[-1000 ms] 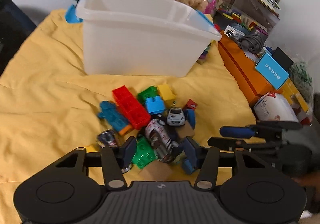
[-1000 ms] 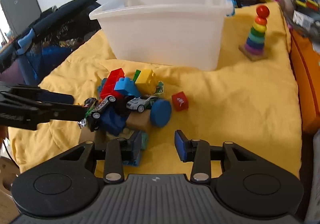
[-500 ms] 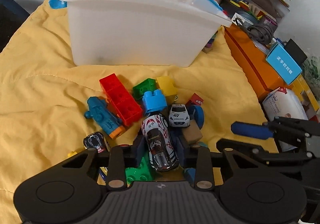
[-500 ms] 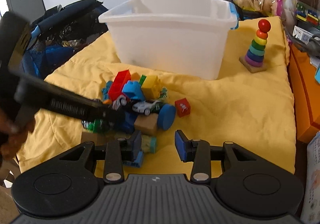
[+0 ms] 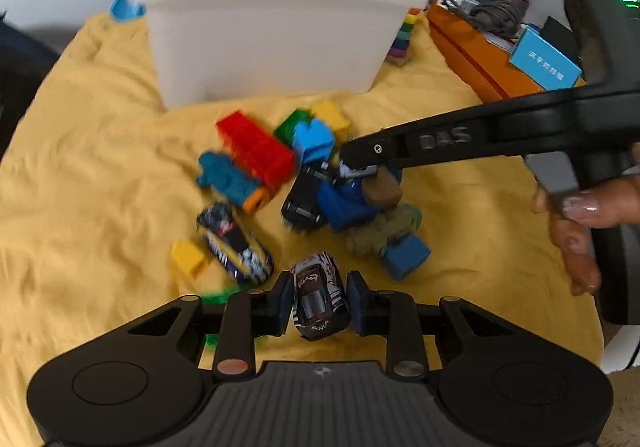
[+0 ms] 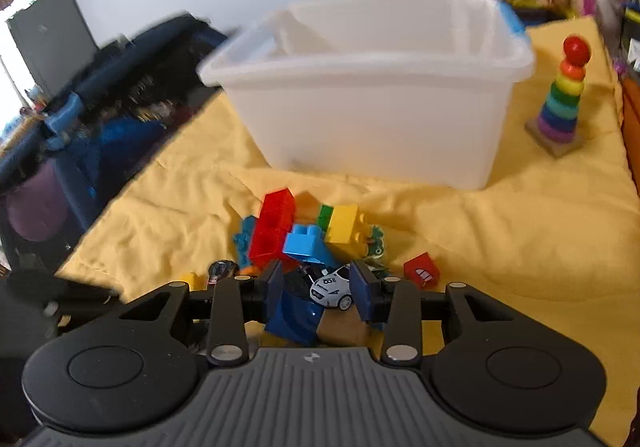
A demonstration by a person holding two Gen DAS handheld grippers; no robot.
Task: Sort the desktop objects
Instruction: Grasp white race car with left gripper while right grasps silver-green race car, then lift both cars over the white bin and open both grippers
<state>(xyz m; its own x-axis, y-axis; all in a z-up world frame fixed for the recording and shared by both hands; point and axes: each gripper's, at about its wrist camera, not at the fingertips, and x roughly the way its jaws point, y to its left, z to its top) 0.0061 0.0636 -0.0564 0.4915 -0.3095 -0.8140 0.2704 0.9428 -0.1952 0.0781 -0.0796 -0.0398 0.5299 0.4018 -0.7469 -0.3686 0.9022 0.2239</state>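
Observation:
A pile of toy bricks and cars lies on the yellow cloth (image 5: 100, 175) in front of a white plastic bin (image 5: 272, 35) (image 6: 380, 119). My left gripper (image 5: 318, 299) is closing its jaws on a dark red-and-white racing car (image 5: 318, 295), with the pads against the car's sides. My right gripper (image 6: 318, 287) (image 5: 356, 163) reaches into the pile and stands open. A white toy car (image 6: 332, 287) and a dark blue piece (image 6: 296, 315) sit between its pads. Beyond them lie a red brick (image 6: 274, 227), a light blue brick (image 6: 306, 243) and a yellow brick (image 6: 344, 225).
A purple toy car (image 5: 234, 243), a black car (image 5: 304, 195) and a small yellow brick (image 5: 188, 257) lie to the left of the pile. A rainbow ring stacker (image 6: 560, 103) stands right of the bin. An orange box (image 5: 472, 55) borders the cloth. A hand (image 5: 580, 223) holds the right gripper.
My left gripper has closed around the racing car and drawn it back out of the pile. My right gripper has moved in from the right over the white car.

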